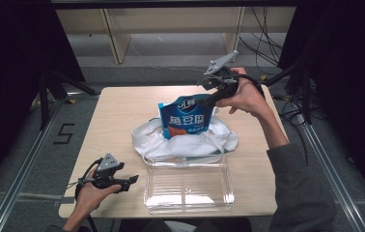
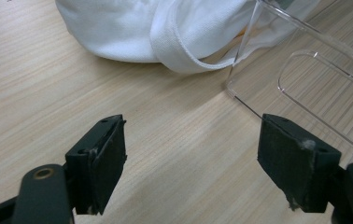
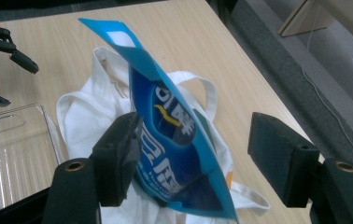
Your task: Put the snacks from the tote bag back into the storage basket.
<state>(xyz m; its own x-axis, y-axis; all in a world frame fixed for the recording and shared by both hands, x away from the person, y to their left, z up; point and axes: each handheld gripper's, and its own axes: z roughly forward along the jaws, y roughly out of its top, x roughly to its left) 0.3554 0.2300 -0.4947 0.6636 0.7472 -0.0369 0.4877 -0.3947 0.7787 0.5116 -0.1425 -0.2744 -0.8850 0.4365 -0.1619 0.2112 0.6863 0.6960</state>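
A light wooden desk (image 1: 113,111) stands over grey floor. The left hand-held gripper (image 1: 131,181) rests spread at its near-left corner; the right hand-held gripper (image 3: 191,154), jaws spread, straddles the blue snack bag (image 1: 186,117) upright in the white tote bag (image 1: 151,140).

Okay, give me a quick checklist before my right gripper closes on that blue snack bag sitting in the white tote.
1. Right gripper open: ok, its jaws stand wide apart.
2. Blue snack bag between the jaws: ok, it sits against one jaw, with a gap to the other.
3. Bag upright in the white tote bag: ok, it stands with its top edge up.
4. Tote handle away from the jaws: ok, it lies beyond the bag.
5. Left gripper out of the way: ok, open and empty near the clear plastic tray.
6. Bag sealed: cannot tell.
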